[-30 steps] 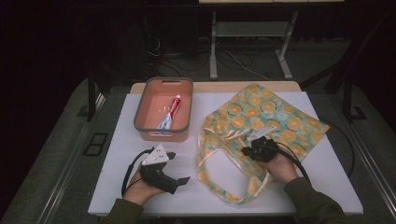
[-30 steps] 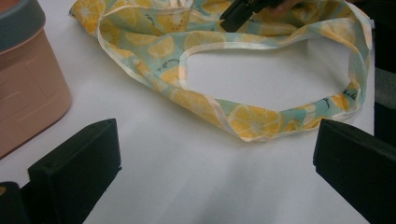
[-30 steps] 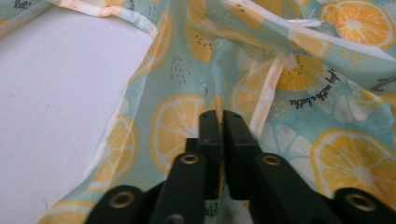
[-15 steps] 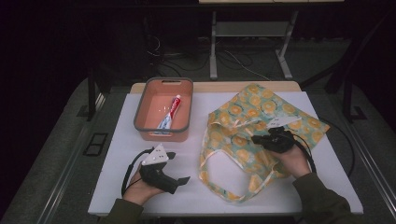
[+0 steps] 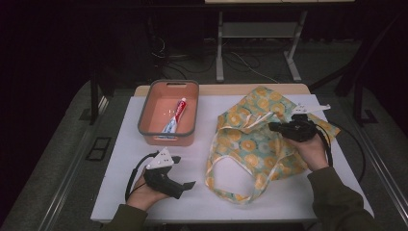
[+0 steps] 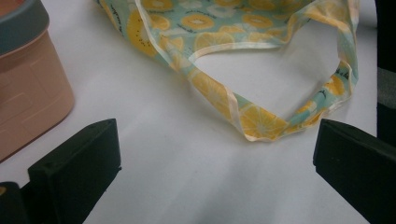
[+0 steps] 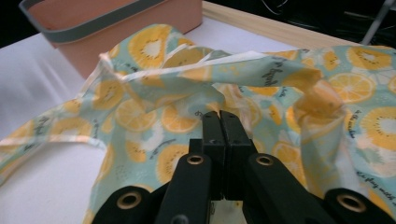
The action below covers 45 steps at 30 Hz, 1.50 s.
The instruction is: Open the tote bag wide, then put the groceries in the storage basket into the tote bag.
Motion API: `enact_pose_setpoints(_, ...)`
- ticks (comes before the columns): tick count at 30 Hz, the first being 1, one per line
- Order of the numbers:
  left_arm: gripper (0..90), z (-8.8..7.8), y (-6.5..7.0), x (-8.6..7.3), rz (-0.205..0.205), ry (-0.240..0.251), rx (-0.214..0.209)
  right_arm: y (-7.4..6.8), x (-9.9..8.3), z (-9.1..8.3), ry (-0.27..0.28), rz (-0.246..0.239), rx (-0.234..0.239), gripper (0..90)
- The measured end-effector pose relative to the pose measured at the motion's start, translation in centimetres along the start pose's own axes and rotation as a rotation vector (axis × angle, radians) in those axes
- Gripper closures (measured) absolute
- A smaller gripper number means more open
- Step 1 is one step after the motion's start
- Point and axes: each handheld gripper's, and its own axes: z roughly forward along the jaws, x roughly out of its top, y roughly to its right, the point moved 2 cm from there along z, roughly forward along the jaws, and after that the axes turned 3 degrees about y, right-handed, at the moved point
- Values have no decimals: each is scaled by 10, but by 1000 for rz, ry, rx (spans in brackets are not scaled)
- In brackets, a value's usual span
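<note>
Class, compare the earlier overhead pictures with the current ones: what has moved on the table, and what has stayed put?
The right tongs, shut on the fruit-print tote bag, moved toward the table's far right, lifting and bunching its upper fabric. The left tongs stayed open and resting, and the bin with the toothpaste tube kept its place.

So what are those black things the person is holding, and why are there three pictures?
They are hand-held grabbers with two jaws each. One picture comes from a camera up high; the other two come from small cameras riding on each grabber. On the white table sits a pink bin with a toothpaste tube inside, and beside it lies a cloth bag printed with lemon slices. The left gripper rests on the table with its jaws wide apart, holding nothing. The right gripper has its jaws pressed shut, and they seem to pinch the bag's fabric and lift it a bit.
</note>
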Motion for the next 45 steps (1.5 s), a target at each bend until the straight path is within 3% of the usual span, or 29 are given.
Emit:
enact_pose_setpoints(14,0,-6,-6,8,2,26,17,6,-2,-4,7,24,-7,897)
enact_pose_setpoints(25,0,-9,-25,43,21,60,41,5,-3,3,-7,8,8,897)
enact_pose_setpoints(36,23,1,-59,76,9,60,73,6,-3,2,-9,7,12,896)
enact_pose_setpoints(45,114,10,-101,97,-25,60,142,5,-3,2,-10,3,14,897)
